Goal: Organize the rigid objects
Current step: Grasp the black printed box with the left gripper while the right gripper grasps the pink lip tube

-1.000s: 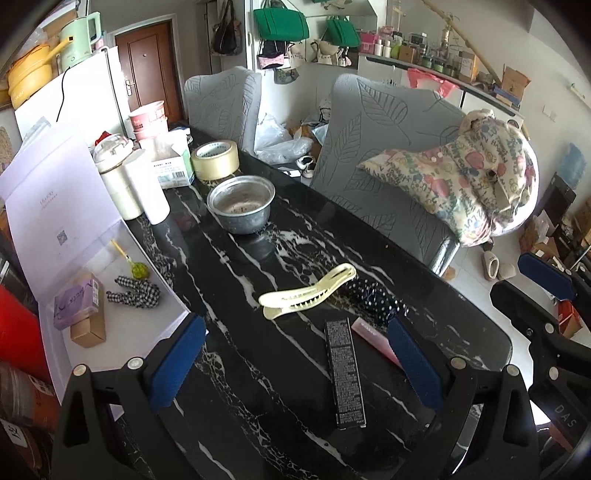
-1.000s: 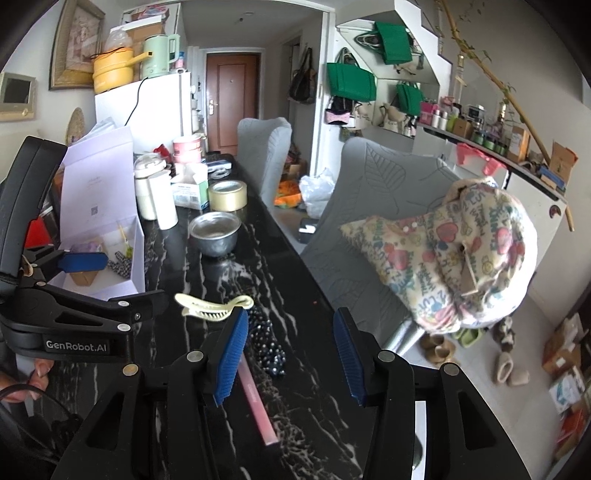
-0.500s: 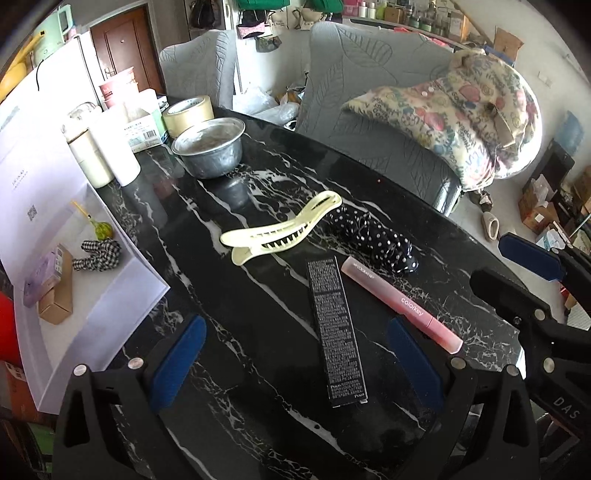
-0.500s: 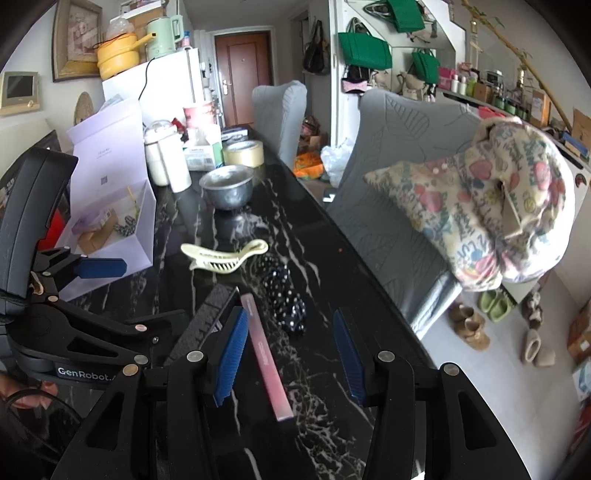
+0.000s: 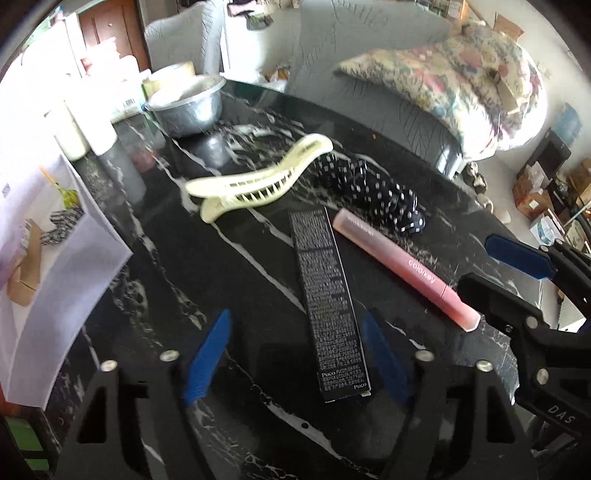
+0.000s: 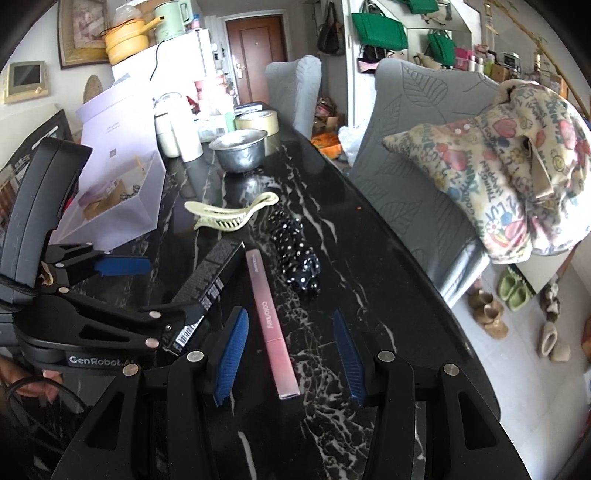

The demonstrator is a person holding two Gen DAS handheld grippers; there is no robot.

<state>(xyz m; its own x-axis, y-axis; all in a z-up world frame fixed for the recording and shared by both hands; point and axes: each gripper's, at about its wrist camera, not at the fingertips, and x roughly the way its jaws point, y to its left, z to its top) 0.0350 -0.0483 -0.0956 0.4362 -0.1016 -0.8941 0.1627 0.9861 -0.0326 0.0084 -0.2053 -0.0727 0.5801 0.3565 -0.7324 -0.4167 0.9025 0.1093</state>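
A lived-in home dining room. Grey leaf-embossed upholstered chairs flank a black white-veined marble tabletop, beyond it a white fridge and brown wooden entry door. Green handbags hang on the wall, and slippers lie on the floor.

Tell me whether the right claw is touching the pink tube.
Apart. The right wrist view shows the pink tube lying between the right claw's pads, with dark table visible on both sides.

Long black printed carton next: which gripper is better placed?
Left. The left gripper straddles the long black printed carton, jaws closing, pads not yet touching. The right gripper brackets the slim pink tube.
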